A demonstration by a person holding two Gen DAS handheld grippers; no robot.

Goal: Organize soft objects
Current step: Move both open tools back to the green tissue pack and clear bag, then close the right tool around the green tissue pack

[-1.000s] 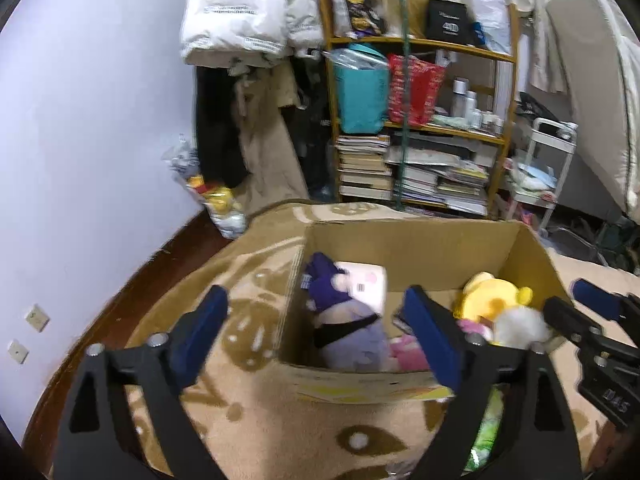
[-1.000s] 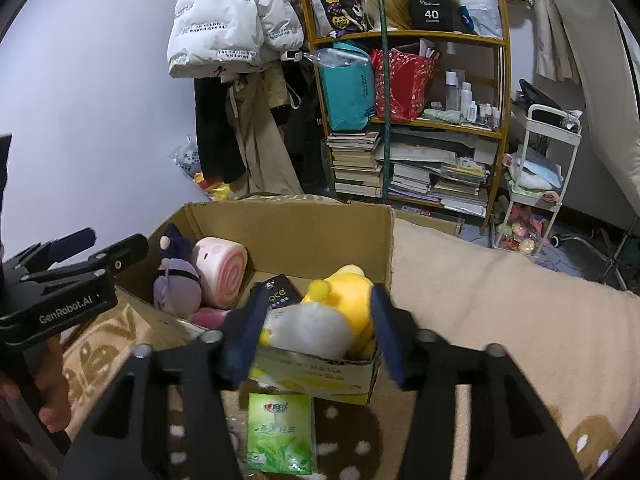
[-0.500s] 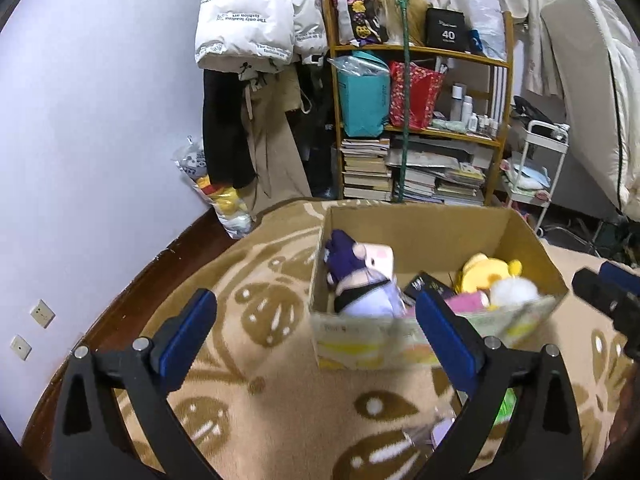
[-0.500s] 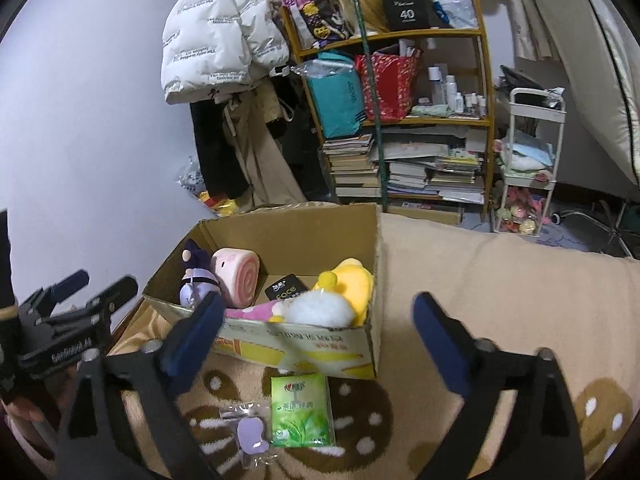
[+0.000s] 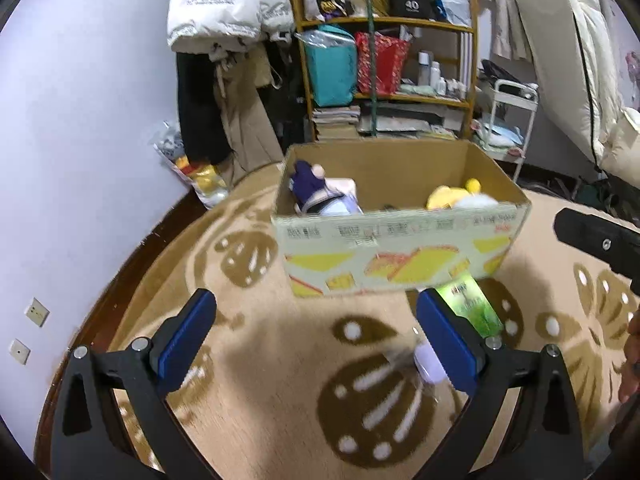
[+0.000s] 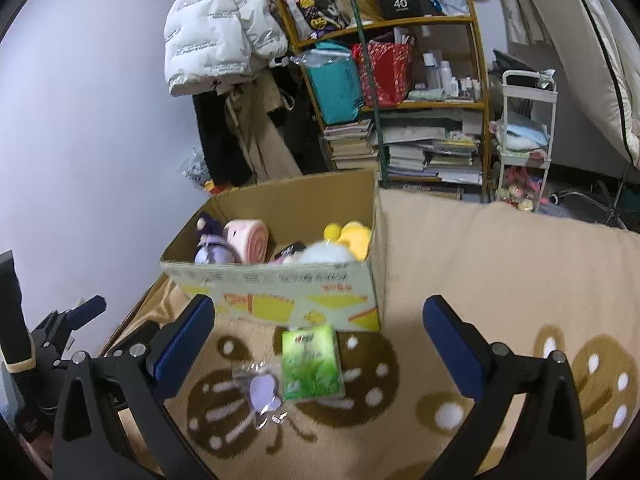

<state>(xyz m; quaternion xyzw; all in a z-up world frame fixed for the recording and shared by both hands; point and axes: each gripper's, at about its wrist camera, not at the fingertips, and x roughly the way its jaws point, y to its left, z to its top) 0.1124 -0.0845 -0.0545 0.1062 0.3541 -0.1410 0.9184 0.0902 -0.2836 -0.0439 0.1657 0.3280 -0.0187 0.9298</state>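
Observation:
A cardboard box (image 5: 400, 256) (image 6: 280, 288) stands on the patterned rug. In it lie a purple plush (image 6: 210, 250) (image 5: 308, 188), a pink roll plush (image 6: 248, 240), a yellow plush (image 6: 352, 236) (image 5: 448, 196) and a white fluffy one (image 6: 326, 254). A green tissue pack (image 6: 310, 362) (image 5: 470, 304) and a small purple item in clear wrap (image 6: 262, 394) (image 5: 428, 366) lie on the rug in front of the box. My left gripper (image 5: 316, 344) is open and empty, short of the box. My right gripper (image 6: 318, 344) is open and empty above the green pack.
A wooden shelf (image 6: 420, 92) with books, bags and bottles stands behind the box. Coats (image 6: 224, 28) hang on the left wall. A white cart (image 6: 524, 140) is at the right. The rug (image 6: 500, 272) runs out to the right.
Both grippers have pulled back from the box and sit lower. The right gripper, earlier shut on the white fluffy plush over the box, has opened; the plush lies in the box.

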